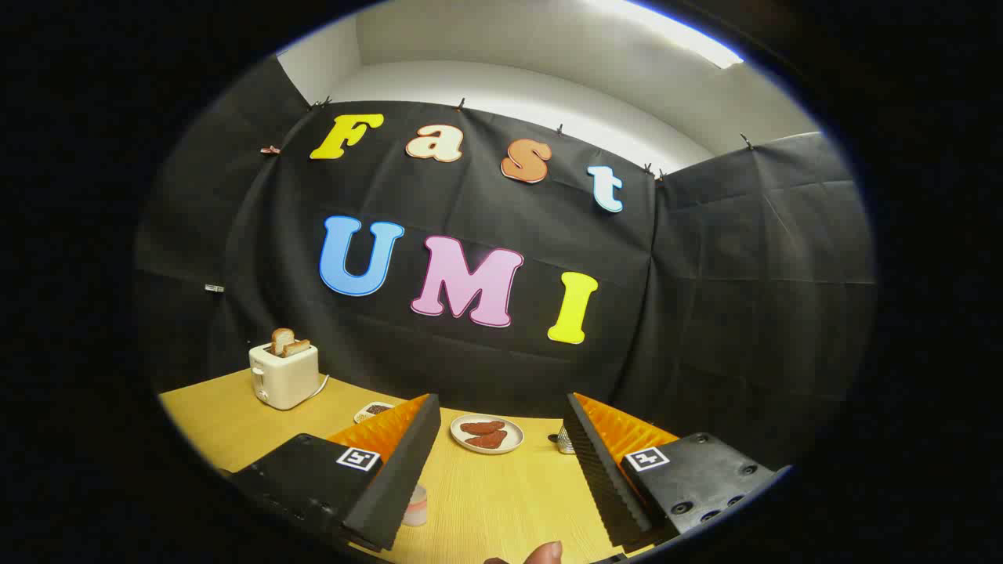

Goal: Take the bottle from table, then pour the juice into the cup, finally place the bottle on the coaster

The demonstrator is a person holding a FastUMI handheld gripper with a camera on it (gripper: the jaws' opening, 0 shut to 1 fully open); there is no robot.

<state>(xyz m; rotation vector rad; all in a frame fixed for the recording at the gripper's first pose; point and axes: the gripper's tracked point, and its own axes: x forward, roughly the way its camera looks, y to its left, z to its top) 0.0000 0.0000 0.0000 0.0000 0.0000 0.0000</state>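
My gripper (501, 403) is open and held a little above the yellow wooden table (501, 501), its fingers wide apart with nothing between them. A small pale, translucent container (416, 505) stands on the table right beside the left finger, which half hides it; I cannot tell whether it is the cup. A small silvery ribbed object (565, 442) peeks out from behind the right finger's inner edge. A person's fingertip (546, 551) shows at the near edge of the table, between the fingers.
A white plate (487, 433) with two reddish-brown pieces lies just beyond the fingers, near the table's far edge. A small dish (374, 410) with dark contents sits behind the left finger. A cream toaster (284, 374) with toast stands at the far left.
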